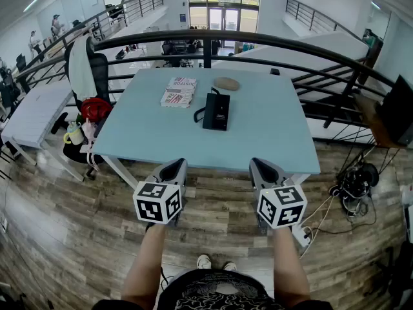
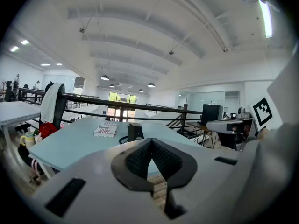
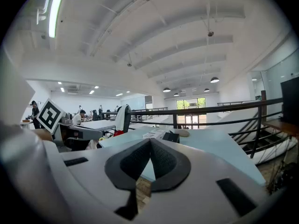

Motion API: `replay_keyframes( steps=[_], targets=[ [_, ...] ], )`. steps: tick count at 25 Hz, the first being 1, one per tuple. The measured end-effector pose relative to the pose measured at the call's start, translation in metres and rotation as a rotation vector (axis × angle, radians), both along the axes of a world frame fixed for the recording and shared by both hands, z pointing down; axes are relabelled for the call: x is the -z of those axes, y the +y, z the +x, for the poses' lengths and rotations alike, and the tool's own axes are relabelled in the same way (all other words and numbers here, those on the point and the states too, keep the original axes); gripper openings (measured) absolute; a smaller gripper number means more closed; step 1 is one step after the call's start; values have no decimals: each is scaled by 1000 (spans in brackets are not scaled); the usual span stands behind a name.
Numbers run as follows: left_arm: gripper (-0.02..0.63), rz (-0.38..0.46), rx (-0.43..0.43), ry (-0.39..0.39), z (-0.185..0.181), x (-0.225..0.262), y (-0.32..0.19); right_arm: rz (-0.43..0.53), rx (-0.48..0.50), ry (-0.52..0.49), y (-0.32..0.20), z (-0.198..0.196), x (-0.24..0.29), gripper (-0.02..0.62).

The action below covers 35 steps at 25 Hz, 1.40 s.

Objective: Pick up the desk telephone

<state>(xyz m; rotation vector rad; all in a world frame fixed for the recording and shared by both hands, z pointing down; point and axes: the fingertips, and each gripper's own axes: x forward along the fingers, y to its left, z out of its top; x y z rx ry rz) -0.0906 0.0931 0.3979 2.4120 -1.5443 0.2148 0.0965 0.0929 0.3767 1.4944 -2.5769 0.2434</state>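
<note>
A black desk telephone [image 1: 216, 111] with a curled cord lies near the middle of a pale blue table [image 1: 148, 137]. The same telephone [image 2: 135, 131] shows small in the left gripper view, and the telephone [image 3: 171, 136] is also visible far off in the right gripper view. My left gripper [image 1: 173, 170] hangs at the table's near edge, shut and empty. To its right my right gripper [image 1: 261, 168] is level with it, also shut with nothing between its jaws. Both are well short of the telephone.
A red-and-white book [image 1: 179, 92] lies left of the telephone, and a tan oval object [image 1: 226, 83] behind it. A black railing [image 1: 258, 41] runs behind the table. An office chair [image 1: 90, 76] with bags stands at the left. Cables [image 1: 352, 183] lie on the wooden floor at right.
</note>
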Motion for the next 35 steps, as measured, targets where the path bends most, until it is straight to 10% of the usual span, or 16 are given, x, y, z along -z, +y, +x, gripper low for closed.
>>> replay_keyframes(
  steps=[35],
  targets=[
    [111, -32, -79, 63, -13, -32, -112, -58, -8, 12, -104, -35, -38, 71]
  ],
)
